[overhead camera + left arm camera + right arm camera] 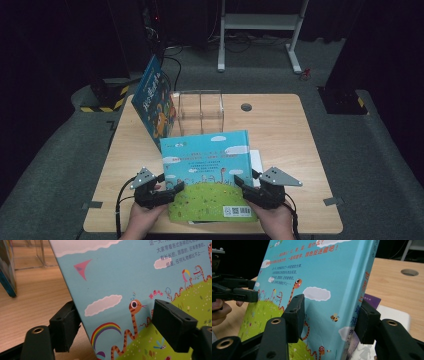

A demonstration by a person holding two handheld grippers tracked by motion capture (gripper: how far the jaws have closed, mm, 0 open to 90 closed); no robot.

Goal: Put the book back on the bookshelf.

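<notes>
Dark curtains and grey carpet surround a pale wooden tabletop [280,125] at the centre of the high view. Toward the lower middle of that view, a person's two hands hold a large picture book [210,172] by its side edges, its sky-blue back cover with a green hill and cartoon snakes facing up. The book appears tilted, lifted off a short stack of other books [256,161] whose pale corner peeks out at its right.

The left tongs [175,189] sit at the book's lower left edge. In the left gripper view the cover's edge runs between the two black jaws, one behind the book and one in front; they straddle it, but whether they press on it cannot be told. The right tongs [241,183] sit at the lower right. In the right gripper view the jaws bracket the book's spine, one on the cover, one by the back, with a small gap visible, so they look not fully clamped.

At the upper left of the high view, a second blue book [154,97] leans upright against a clear acrylic book holder [200,111], which stands behind the held book.

Risks, judged from this: the glossy cover could slip if either pair of tongs grips loosely, dropping the book onto the stack. Uneven lifting could twist it. Carried forward carelessly, it could strike the holder's clear wall or topple the leaning book.
</notes>
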